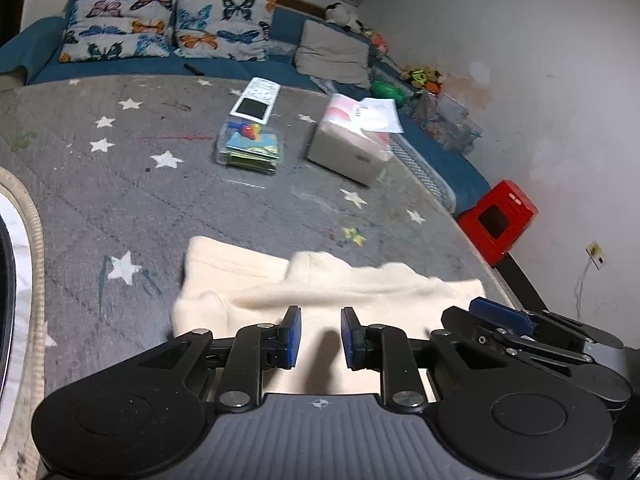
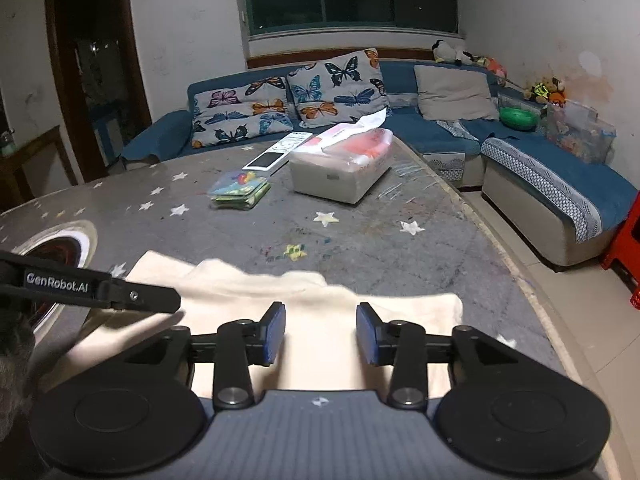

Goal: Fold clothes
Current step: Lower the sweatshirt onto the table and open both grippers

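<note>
A cream fleece garment (image 1: 320,292) lies partly folded on the grey star-print cover (image 1: 120,184) of the table, close to its near edge and toward the near right corner, one thick fold running across its middle. My left gripper (image 1: 320,338) hangs just above the near part of the cloth, its blue-padded fingers (image 1: 294,336) spread with bare fleece showing between them, pinching nothing. My right gripper (image 2: 320,334) sits over the same garment just beside it, fingers (image 2: 276,332) likewise spread and empty; from the left wrist view its black frame crosses the garment's right end, and from the right wrist view the left tool's arm reaches in over the cloth's left side.

Well beyond the garment, toward the far edge of the table, stand a clear box of colourful items (image 2: 240,190), a white remote-like device (image 2: 278,151) just behind it, and a beige tissue box (image 2: 340,172) topped with a pink-and-white wrapper. A round opening with a pale rim (image 2: 60,240) sits at the table's left side. Past the far edge runs a blue corner sofa (image 2: 540,168) carrying butterfly cushions (image 2: 288,100) and a plain grey cushion (image 2: 452,92), with soft toys (image 2: 452,53) along its back. A red plastic stool (image 1: 498,220) stands on the floor off the table's right edge.
</note>
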A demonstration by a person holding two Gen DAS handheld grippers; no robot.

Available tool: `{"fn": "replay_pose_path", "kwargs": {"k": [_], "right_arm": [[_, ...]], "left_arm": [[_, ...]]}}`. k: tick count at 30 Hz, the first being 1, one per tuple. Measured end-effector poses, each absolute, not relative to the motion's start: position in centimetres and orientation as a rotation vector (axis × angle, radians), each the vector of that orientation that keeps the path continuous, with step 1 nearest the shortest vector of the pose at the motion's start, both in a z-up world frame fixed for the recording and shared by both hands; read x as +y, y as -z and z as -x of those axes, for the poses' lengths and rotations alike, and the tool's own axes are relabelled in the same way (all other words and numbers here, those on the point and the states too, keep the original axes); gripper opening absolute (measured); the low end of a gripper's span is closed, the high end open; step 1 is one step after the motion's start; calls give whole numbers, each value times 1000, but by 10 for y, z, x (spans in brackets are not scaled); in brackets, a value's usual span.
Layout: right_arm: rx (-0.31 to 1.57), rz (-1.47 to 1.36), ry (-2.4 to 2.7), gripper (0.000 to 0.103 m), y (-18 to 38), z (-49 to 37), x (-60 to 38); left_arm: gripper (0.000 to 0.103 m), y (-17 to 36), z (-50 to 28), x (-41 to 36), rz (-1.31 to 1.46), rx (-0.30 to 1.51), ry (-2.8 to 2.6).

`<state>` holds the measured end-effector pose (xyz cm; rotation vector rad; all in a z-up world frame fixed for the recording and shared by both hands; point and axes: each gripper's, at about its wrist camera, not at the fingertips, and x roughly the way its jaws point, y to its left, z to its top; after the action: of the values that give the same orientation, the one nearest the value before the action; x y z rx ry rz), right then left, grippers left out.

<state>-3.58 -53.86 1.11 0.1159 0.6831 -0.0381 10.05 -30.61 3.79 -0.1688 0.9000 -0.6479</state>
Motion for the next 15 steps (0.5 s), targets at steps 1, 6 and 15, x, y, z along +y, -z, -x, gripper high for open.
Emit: {"fn": "replay_pose_path", "kwargs": {"k": [1,6,15], "right_arm": [[684,-119,36,39,-12,42,-538],[675,-113,39,39,-15,74,-535],[666,-122,64,39,-9,121,-535]], "left_arm": [[22,-39,-96,-306,164,896,660],[22,-40,-67,-305,147,885,732],[22,-33,-23,-307,89,849,804]]}}
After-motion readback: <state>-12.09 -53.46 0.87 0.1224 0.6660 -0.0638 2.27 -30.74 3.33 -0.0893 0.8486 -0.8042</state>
